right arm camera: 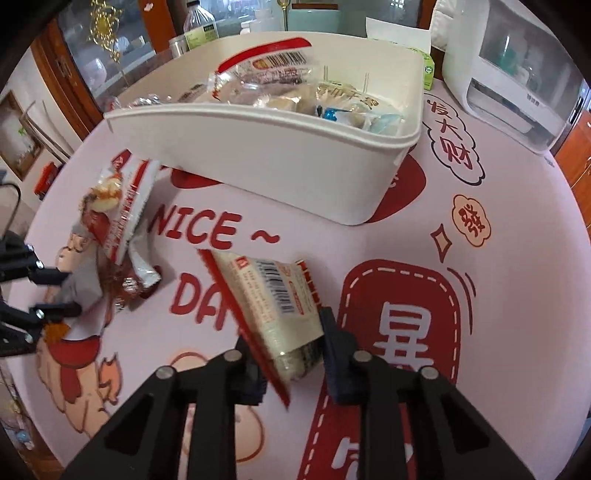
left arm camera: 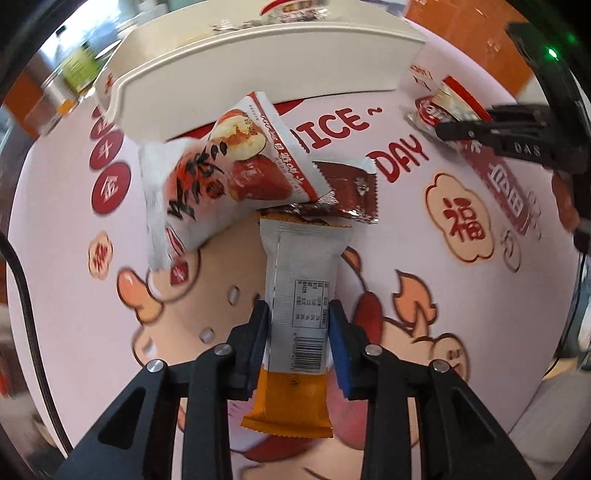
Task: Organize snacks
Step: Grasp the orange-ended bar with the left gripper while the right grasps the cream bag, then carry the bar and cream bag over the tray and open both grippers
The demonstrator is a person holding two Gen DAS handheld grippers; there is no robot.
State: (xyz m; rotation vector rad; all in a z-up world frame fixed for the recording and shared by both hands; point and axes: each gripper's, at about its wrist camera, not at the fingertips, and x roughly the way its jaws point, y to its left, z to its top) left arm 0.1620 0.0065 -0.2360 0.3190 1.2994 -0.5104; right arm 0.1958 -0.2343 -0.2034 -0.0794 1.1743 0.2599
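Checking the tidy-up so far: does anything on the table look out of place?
Yes. Three snack packets lie heaped crosswise instead of in the white bin: the date packet over the brown packet and the orange-ended bar.

Glass-fronted wooden cabinet (right arm camera: 92, 62), white countertop appliance (right arm camera: 509, 74), plastic bottle (right arm camera: 199, 27), orange wall (left arm camera: 461, 22)

Right hand-held gripper (right arm camera: 291, 354) clamps red-edged snack packet (right arm camera: 273, 299); white bin (right arm camera: 280, 147) behind holds snacks.
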